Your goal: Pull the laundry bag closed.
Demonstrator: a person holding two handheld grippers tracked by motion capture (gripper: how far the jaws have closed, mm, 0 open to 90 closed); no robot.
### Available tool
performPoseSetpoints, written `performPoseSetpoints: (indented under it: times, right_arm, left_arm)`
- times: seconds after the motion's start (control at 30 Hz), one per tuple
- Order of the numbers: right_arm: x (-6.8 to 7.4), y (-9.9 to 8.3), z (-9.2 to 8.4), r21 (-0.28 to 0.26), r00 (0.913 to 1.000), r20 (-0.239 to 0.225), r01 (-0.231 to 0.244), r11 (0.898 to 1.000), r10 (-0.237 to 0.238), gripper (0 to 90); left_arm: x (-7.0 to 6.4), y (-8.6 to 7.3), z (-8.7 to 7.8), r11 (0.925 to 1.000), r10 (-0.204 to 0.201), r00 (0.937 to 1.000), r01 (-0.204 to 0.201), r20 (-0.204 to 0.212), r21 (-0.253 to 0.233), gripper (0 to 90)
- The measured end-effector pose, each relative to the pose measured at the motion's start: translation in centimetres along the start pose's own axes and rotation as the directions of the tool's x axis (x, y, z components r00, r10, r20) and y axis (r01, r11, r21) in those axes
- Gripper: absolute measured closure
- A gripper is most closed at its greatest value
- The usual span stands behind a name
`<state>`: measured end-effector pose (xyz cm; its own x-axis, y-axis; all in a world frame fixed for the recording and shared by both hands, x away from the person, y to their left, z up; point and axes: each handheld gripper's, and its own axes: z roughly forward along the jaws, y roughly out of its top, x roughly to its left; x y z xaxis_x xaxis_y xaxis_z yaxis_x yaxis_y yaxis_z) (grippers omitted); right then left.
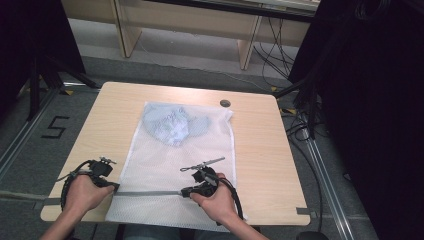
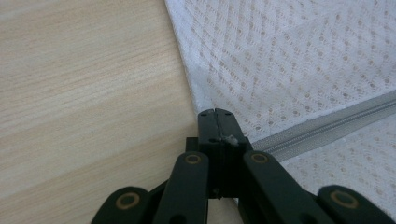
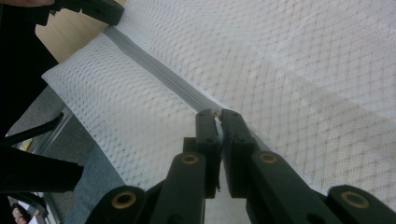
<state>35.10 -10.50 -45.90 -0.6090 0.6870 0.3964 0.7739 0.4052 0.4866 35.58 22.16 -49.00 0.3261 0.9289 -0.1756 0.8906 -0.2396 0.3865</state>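
The left gripper [image 1: 114, 187] was seen at the left edge of the white mesh laundry bag [image 1: 170, 160], its jaws pressed together on the end of the grey zipper [image 2: 322, 128] at the bag's seam. From there the zipper was stretched rightward across the bag to the right gripper [image 1: 186, 192], whose jaws were closed on a small piece on the zipper line [image 3: 215, 113], seemingly the slider. Beyond both grippers, a pale blue garment [image 1: 172, 125] was lying inside the bag's far end, on the wooden table [image 1: 260, 150].
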Motion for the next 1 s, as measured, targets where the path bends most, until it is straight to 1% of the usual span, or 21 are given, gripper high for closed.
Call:
performPoseSetpoints:
  times: [0.07,0.1,0.17,0.2,0.23,0.27,0.3,0.33,0.37,0.4,0.47,0.53,0.6,0.63,0.67,0.73,0.83,0.87,0.93,0.97,1.0]
  right_arm:
    - [0.0,-0.1,-0.1,0.007,0.9998,0.0,-0.022,1.0,0.022,87.1]
    - [-0.2,-0.1,-0.1,0.002,1.0,0.0,-0.004,1.0,0.004,87.1]
    - [-0.2,-0.1,-0.3,0.008,0.9998,0.01,-0.018,1.0,0.018,87.1]
    - [-0.2,-0.2,-0.4,0.014,0.9997,0.008,-0.024,1.0,0.024,87.1]
    - [-0.3,-0.2,-0.4,0.004,0.9998,0.009,-0.017,1.0,0.017,87.1]
    - [0.3,-0.3,-0.6,0.034,0.9954,0.005,-0.096,0.995,0.096,87.1]
    - [-0.4,-0.3,-0.5,0.006,0.9999,0.01,-0.012,1.0,0.012,87.1]
    - [-0.4,-0.4,-0.6,0.004,0.9999,0.001,-0.017,1.0,0.017,87.1]
    - [-0.4,-0.4,-0.6,0.013,0.9994,0.018,-0.028,1.0,0.028,87.1]
    - [-0.4,-0.5,-0.7,0.009,0.9994,0.015,-0.031,0.999,0.031,87.1]
    - [-0.6,-0.5,-0.7,0.008,0.9997,0.017,-0.018,1.0,0.018,87.1]
    - [-0.5,-0.6,-0.8,0.011,0.9996,0.017,-0.025,1.0,0.025,87.1]
    - [-0.4,-0.6,-0.9,0.011,0.9989,0.018,-0.043,0.999,0.042,87.1]
    - [-0.7,-0.7,-0.9,0.004,0.9997,0.021,-0.014,1.0,0.014,87.1]
    - [-0.7,-0.7,-0.9,-0.002,0.9997,0.02,-0.011,1.0,0.011,87.1]
    - [-0.7,-0.8,-1.0,0.003,0.9998,0.01,-0.019,1.0,0.019,87.1]
    - [-0.7,-0.9,-1.2,0.018,0.9989,0.019,-0.042,0.999,0.042,87.1]
    - [-0.8,-0.9,-1.2,0.006,0.9995,0.013,-0.029,1.0,0.029,87.1]
    - [-0.8,-0.9,-1.3,0.006,0.9995,0.015,-0.027,1.0,0.027,87.1]
    - [-0.8,-0.9,-1.3,0.009,0.9995,0.013,-0.029,1.0,0.029,87.1]
    - [-1.0,-1.0,-1.3,-0.002,0.9995,0.028,-0.014,1.0,0.014,87.1]
  left_arm:
    - [0.0,0.0,0.0,1.0,-0.001,1.0,0.001,0.001,-0.001,90.0]
    - [0.0,0.0,0.0,1.0,0.0,1.0,0.0,0.001,0.0,90.0]
    - [0.0,0.0,0.0,1.0,-0.001,1.0,0.001,0.0,-0.001,90.0]
    - [0.0,0.0,0.0,1.0,0.001,1.0,-0.001,0.0,0.0,90.0]
    - [0.0,0.0,0.0,1.0,0.0,1.0,0.0,0.0,0.0,90.0]
    - [0.0,0.0,0.0,1.0,0.0,1.0,0.0,0.0,0.0,90.0]
    - [0.0,0.0,0.0,1.0,0.001,1.0,-0.001,-0.001,0.001,90.0]
    - [0.0,0.0,0.0,1.0,0.001,1.0,-0.001,-0.001,0.001,90.0]
    - [0.0,0.0,0.0,1.0,0.002,1.0,-0.002,-0.001,0.001,90.0]
    - [-0.1,0.0,0.0,1.0,-0.004,1.0,0.004,-0.003,-0.003,90.0]
    - [0.0,0.0,0.0,1.0,0.002,1.0,-0.002,-0.001,0.001,90.0]
    - [0.0,0.0,0.0,1.0,0.001,1.0,-0.001,-0.001,0.001,90.0]
    - [0.0,0.0,0.0,1.0,0.001,1.0,-0.001,-0.001,0.0,90.0]
    - [0.0,0.0,0.0,1.0,0.001,1.0,-0.001,-0.001,0.001,90.0]
    - [0.0,0.0,0.0,1.0,0.001,1.0,-0.001,-0.001,0.001,90.0]
    - [0.0,0.0,0.0,1.0,0.001,1.0,-0.001,-0.001,0.001,90.0]
    - [-0.1,0.0,0.0,1.0,-0.002,1.0,0.002,-0.004,-0.002,90.0]
    - [-0.1,0.0,0.0,1.0,-0.002,1.0,0.002,-0.004,-0.002,90.0]
    - [0.0,0.0,0.0,1.0,0.005,1.0,-0.005,-0.002,0.004,90.0]
    - [-0.1,0.0,0.0,1.0,-0.005,1.0,0.005,-0.004,-0.004,90.0]
    - [-0.1,0.0,0.0,1.0,-0.005,1.0,0.005,-0.005,-0.004,90.0]
